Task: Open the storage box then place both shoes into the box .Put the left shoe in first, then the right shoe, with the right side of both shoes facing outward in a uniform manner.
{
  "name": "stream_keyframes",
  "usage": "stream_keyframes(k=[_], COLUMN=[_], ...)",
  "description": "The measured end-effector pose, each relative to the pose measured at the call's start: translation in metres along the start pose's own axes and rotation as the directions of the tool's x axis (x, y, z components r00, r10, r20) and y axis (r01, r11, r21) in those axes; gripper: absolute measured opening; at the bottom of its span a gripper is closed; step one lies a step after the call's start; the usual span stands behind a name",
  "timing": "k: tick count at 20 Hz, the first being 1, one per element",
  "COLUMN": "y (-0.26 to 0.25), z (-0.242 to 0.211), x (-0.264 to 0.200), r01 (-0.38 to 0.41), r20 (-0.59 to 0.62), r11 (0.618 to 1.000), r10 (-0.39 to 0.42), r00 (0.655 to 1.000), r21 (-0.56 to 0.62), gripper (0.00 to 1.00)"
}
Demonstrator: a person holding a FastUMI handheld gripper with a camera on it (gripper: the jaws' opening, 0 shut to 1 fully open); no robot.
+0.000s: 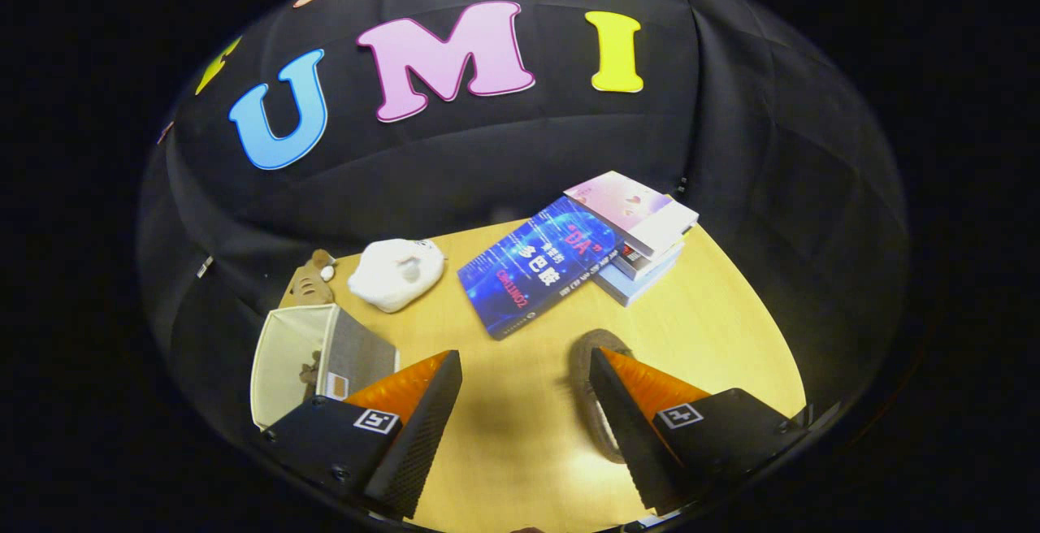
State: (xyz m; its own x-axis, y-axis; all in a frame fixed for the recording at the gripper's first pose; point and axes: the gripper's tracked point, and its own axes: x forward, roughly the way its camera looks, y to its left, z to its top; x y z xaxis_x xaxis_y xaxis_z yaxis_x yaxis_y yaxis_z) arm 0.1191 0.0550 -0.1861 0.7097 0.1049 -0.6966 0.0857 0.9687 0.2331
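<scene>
We log the storage box (313,358) — light, stiff-walled, we judge; take it by the rim. Left of it, our gripper (524,370) gapes, empty.

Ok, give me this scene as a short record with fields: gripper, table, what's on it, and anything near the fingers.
gripper: gripper open, fingers apart over bare table, holding nothing
surface: wooden table
ahead of fingers: blue book lying flat, leaning onto a stack of books
far side: white plush toy, small brown plush toy beside it
by one finger: open fabric bin, small item inside
by the other finger: dark round object, partly hidden, unclear
shoes: none identified
</scene>
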Motion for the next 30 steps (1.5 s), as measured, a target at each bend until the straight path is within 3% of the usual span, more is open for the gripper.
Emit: stream_keyframes(k=[5, 13, 19, 25, 28, 30], y=[-0.064, -0.126, -0.146, -0.144, -0.135, -0.130], z=[-0.036, -0.080, -0.108, -0.114, -0.120, -0.125], x=[0.012, 0.042, 0.078, 0.119, 0.131, 0.134], r01=[0.002, -0.035, -0.055, -0.039, -0.058, -0.068], r20=[-0.084, -0.182, -0.228, -0.230, -0.261, -0.284], r11=[0.999, 0.994, 0.979, 0.982, 0.988, 0.989], r10=[-0.006, 0.016, 0.009, -0.004, 0.018, 0.029], r00=[0.996, 0.983, 0.974, 0.973, 0.965, 0.958], r21=[-0.052, -0.099, -0.197, -0.183, -0.146, -0.128], gripper=[0.99, 0.99, 0.99, 0.98, 0.83, 0.65])
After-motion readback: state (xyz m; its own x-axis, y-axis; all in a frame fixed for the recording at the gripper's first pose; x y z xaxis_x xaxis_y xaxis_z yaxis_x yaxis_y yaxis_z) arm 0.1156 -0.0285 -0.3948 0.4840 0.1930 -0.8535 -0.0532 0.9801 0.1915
